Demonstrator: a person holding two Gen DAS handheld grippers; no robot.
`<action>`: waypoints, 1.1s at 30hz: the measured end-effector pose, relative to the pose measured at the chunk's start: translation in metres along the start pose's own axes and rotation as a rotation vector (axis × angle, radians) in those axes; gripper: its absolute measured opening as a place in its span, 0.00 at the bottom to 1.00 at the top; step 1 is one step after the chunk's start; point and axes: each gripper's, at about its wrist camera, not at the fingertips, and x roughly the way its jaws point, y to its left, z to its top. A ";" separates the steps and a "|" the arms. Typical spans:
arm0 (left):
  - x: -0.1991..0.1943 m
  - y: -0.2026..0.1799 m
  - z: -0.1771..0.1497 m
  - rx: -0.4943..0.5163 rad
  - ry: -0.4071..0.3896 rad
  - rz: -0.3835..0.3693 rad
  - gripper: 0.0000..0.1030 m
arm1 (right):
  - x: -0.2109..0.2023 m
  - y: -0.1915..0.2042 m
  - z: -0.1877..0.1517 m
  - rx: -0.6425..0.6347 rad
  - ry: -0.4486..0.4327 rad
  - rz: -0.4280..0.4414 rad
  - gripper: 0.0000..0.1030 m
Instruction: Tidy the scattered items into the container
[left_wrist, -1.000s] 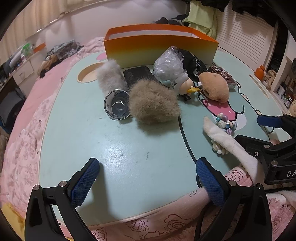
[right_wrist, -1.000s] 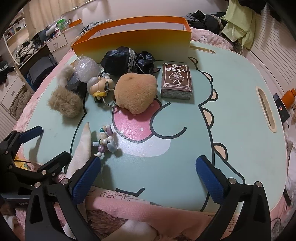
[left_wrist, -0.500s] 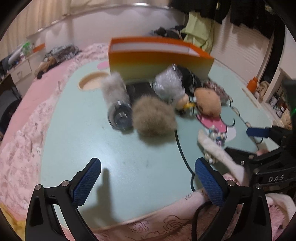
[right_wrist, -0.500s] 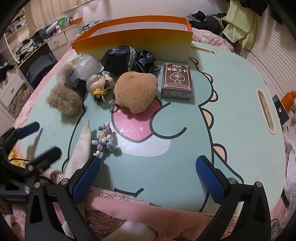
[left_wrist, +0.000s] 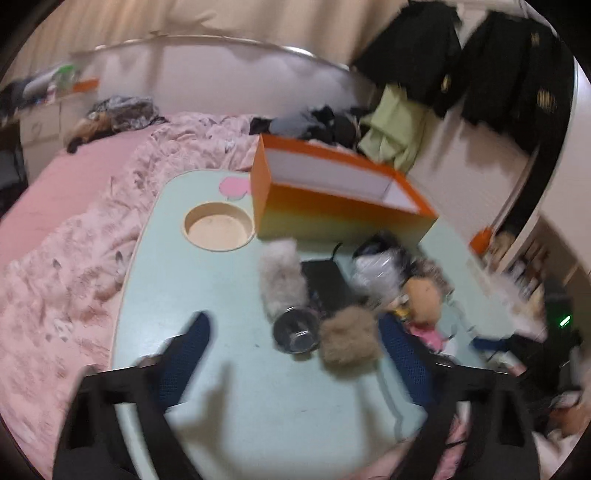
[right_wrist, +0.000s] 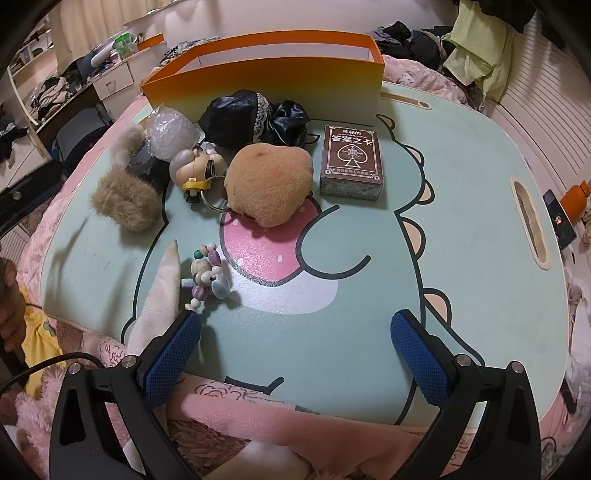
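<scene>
Nothing has gone into the orange container (left_wrist: 343, 206) yet; it stands open-topped at the far side of the table (left_wrist: 236, 413), well beyond the left gripper (left_wrist: 291, 354), with every scattered item outside it. Compared with a second ago, the left wrist view has swung up and to one side, so the tan fluffy pouch (left_wrist: 349, 341) and the clear glass (left_wrist: 295, 330) with its grey fur sleeve (left_wrist: 282, 273) now sit just ahead of the jaws, between the two blue pads. This reads as the start of a first pick. The left jaws are closing from wide, but nothing is gripped yet.

Over on the other side, the right gripper (right_wrist: 295, 350) has kept still, jaws wide apart and empty, with the bead bracelet (right_wrist: 208, 275) just ahead of one pad and the card box (right_wrist: 351, 162) farther ahead.
</scene>
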 end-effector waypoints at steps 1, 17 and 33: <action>0.003 -0.001 -0.002 0.013 0.010 0.007 0.59 | 0.000 0.000 0.000 0.000 0.000 0.000 1.00; 0.037 -0.015 -0.010 0.017 0.097 -0.030 0.29 | 0.000 -0.001 0.001 0.001 -0.002 0.000 1.00; -0.042 0.004 0.007 0.004 -0.095 -0.087 0.26 | -0.025 0.002 0.007 0.014 -0.173 0.164 0.76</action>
